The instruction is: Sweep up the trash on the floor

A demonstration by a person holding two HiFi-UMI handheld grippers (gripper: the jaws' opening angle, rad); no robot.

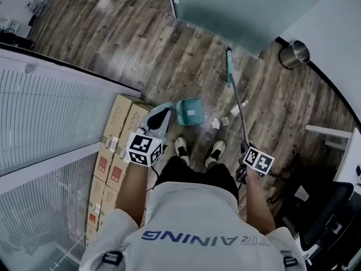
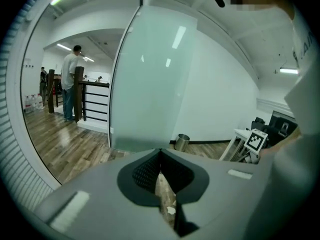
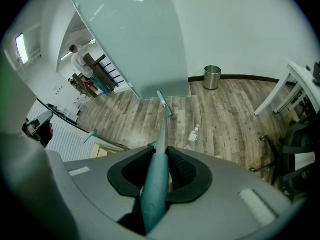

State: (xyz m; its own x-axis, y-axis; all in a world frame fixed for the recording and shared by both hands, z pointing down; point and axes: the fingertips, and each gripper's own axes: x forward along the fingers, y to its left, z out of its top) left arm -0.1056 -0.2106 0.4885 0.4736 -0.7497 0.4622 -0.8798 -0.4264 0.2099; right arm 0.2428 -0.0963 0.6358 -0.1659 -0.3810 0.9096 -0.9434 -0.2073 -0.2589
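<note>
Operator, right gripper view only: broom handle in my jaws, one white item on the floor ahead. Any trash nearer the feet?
Observer: Yes, white scraps lie just ahead of the right shoe, left of the broom.
Operator: Where's the dustpan?
Observer: The teal dustpan is ahead of the left shoe, left of those scraps.
Operator: Left gripper free?
Observer: The left gripper is shut, nothing between its jaws.

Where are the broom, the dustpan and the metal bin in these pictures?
broom [image 1: 229, 69], head view, on its brush head.
dustpan [image 1: 190, 110], head view, on its teal body.
metal bin [image 1: 286, 59], head view, on its side wall.
</note>
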